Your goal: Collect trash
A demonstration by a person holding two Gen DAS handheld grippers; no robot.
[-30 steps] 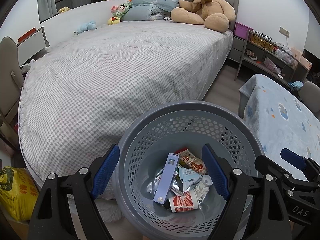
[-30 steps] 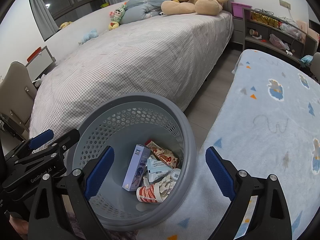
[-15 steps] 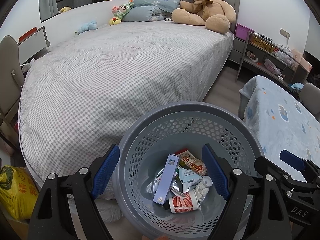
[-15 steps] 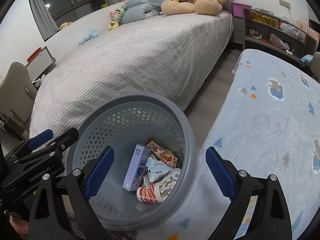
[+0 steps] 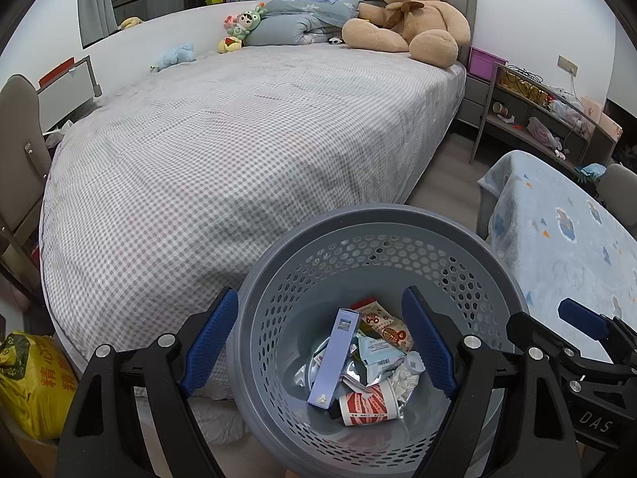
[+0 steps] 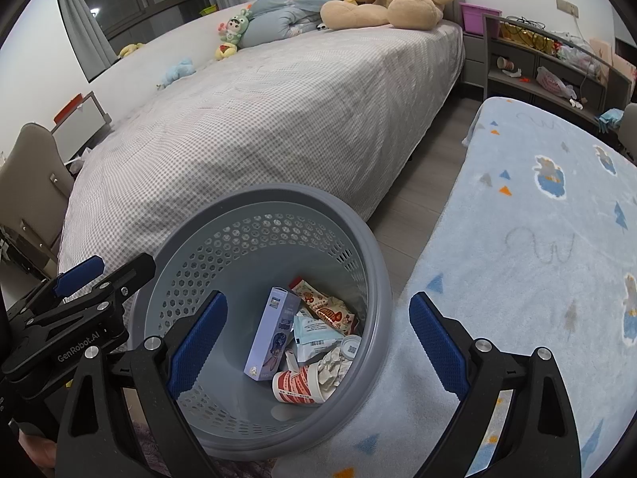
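Observation:
A grey perforated basket stands between the bed and a blanket-covered table. Inside lie a lavender box, a red-and-white paper cup, a snack wrapper and crumpled packets. My left gripper hovers open over the basket's left side, one blue pad outside the wall and one over the inside. My right gripper hangs open over the basket, whose right rim lies between the jaws, untouched. Neither gripper holds anything. Each one shows at the edge of the other's view.
A large bed with a grey check sheet fills the left, with a teddy bear and small toys at its head. The light blue blanketed table is at the right, cluttered shelves behind it. A yellow bag sits lower left.

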